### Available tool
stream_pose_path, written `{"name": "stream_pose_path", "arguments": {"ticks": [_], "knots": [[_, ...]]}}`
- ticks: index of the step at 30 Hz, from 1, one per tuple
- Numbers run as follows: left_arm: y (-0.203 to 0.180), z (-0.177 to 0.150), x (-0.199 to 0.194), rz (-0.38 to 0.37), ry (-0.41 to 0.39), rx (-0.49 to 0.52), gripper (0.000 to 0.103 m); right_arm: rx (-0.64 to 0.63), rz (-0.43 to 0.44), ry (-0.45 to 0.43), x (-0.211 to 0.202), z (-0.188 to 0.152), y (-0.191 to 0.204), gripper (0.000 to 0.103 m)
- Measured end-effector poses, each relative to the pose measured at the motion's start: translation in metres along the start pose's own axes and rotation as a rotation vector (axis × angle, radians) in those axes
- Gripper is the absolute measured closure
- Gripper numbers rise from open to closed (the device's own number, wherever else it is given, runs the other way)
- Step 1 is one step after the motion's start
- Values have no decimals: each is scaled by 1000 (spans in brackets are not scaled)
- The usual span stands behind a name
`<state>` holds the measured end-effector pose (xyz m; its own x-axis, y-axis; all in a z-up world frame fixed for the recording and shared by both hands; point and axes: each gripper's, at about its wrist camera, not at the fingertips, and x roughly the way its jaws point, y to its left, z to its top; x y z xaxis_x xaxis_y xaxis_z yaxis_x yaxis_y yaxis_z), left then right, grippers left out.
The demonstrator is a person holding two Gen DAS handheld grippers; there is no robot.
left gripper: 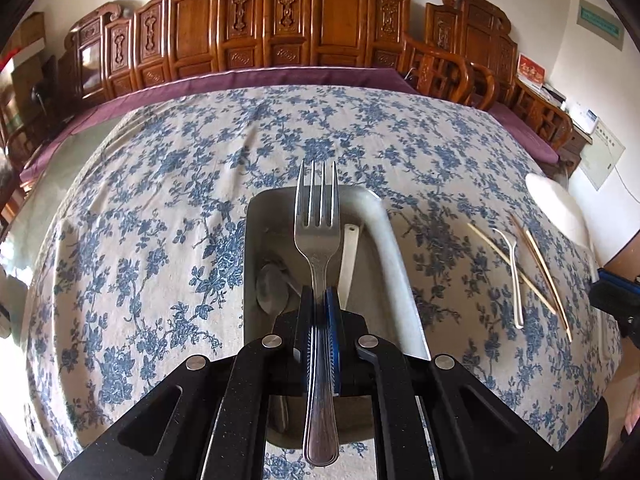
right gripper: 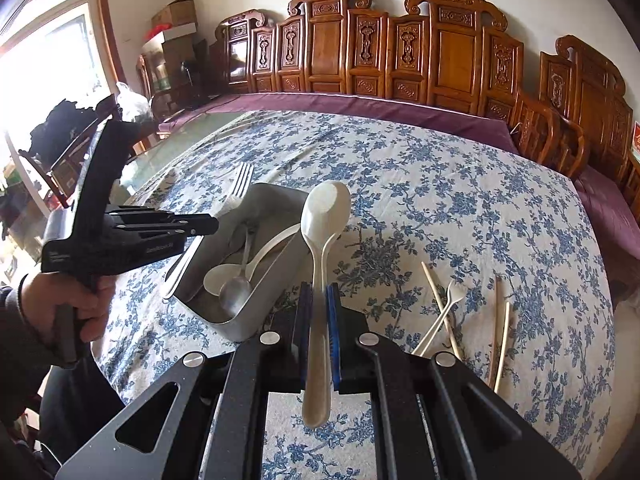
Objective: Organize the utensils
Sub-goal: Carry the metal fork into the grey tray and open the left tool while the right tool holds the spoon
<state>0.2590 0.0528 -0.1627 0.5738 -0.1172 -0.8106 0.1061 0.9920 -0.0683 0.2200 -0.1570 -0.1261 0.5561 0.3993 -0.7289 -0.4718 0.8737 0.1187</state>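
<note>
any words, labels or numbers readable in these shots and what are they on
None can be read for certain.
Left tool: small pale print on its side, too blurred.
Green wall sign: text too small.
Red card: gold characters, blurred.
White wall chart: illegible.
Metal fork handle: faint stamp, unreadable.

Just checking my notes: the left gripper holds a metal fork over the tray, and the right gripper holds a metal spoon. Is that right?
Not quite. The right gripper holds a white plastic spoon, not a metal one, as the right wrist view shows. The rest stands: the left gripper holds a metal fork over the tray.
</note>
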Motion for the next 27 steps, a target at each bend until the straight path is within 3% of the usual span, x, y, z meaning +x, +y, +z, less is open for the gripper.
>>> {"name": "stream_pose_path", "arguments": {"ticks": [23, 27], "knots": [[11, -10, 43, 7, 80, -9, 97, -14, 30, 39, 26, 5, 17, 93], [16, -10, 27, -4, 55, -18, 86, -21, 43, 41, 33, 8, 23, 93]]}}
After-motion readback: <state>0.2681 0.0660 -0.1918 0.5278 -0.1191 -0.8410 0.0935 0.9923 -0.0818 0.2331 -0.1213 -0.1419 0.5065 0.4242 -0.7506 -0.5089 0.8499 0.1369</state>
